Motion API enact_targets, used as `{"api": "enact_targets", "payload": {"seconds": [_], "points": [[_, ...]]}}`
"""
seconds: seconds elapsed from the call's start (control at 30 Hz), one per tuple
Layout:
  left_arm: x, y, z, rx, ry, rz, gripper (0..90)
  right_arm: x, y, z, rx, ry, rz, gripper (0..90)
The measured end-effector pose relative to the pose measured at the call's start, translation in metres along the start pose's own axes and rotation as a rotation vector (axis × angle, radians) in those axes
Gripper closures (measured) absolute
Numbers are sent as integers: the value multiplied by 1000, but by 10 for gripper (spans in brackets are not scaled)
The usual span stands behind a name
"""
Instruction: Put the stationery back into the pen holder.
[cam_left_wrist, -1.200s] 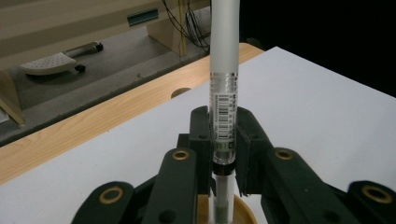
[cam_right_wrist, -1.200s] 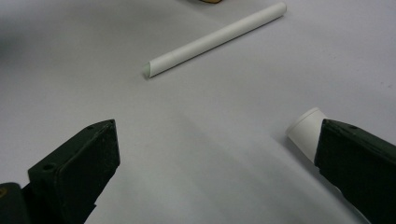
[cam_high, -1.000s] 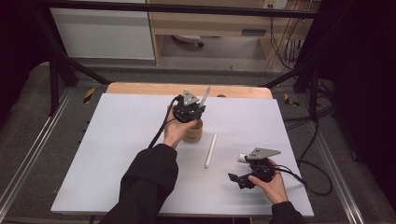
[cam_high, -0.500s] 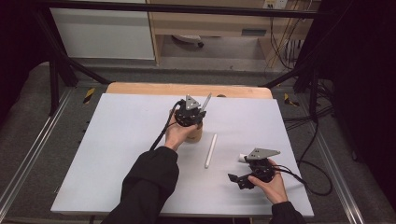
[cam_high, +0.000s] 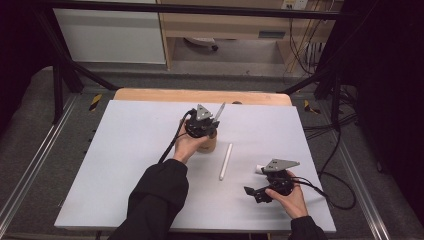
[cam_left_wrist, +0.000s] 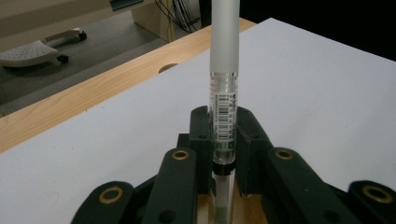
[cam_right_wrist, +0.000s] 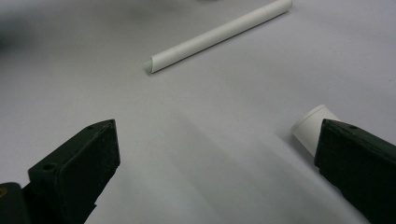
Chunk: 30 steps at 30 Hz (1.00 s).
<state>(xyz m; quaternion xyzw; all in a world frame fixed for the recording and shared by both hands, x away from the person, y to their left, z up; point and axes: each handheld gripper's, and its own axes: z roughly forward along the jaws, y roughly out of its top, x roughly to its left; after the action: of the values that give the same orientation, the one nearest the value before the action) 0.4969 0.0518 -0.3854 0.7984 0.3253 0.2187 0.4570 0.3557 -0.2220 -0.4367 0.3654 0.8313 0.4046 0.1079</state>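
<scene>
The left gripper (cam_left_wrist: 223, 140) is clamped on a frosted pen (cam_left_wrist: 224, 60), holding it upright over the wooden holder (cam_high: 207, 144) just beneath its fingers, so this pen looks nearly placed. The right gripper (cam_right_wrist: 217, 163) rests with fingers wide apart and nothing between them; a white tube (cam_right_wrist: 219, 35) ahead of them and a short white piece (cam_right_wrist: 312, 126) beside one finger seemingly remain to be picked up.

Frosted white pen (cam_left_wrist: 224, 84): slim barrel w/ clear band and barcode label at mid-length, standing about upright, lower end entering a light wooden holder (cam_high: 207, 144) at centre of the table, slightly far. In the high view its top leans a little to the right (cam_high: 219, 112). Second white pen (cam_high: 225, 161): plain, capped, lying flat just right of the holder, long axis running near–far. Short white cylinder (cam_right_wrist: 314, 126), possibly a cap, lies at near right; partly hidden.
</scene>
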Motion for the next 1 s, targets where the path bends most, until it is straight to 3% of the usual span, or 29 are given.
{"api": "enact_targets", "payload": {"seconds": [0.5, 0.77, 1.0], "points": [[3, -9, -2, 45, -2, 17, 772, 0, 0, 1, 9, 3, -2, 8], [3, -5, -10, 47, 10, 29, 681, 0, 0, 2, 12, 5, -1, 8], [8, -1, -27, 93, -1, 3, 501, 0, 0, 1, 2, 3, 1, 8]]}}
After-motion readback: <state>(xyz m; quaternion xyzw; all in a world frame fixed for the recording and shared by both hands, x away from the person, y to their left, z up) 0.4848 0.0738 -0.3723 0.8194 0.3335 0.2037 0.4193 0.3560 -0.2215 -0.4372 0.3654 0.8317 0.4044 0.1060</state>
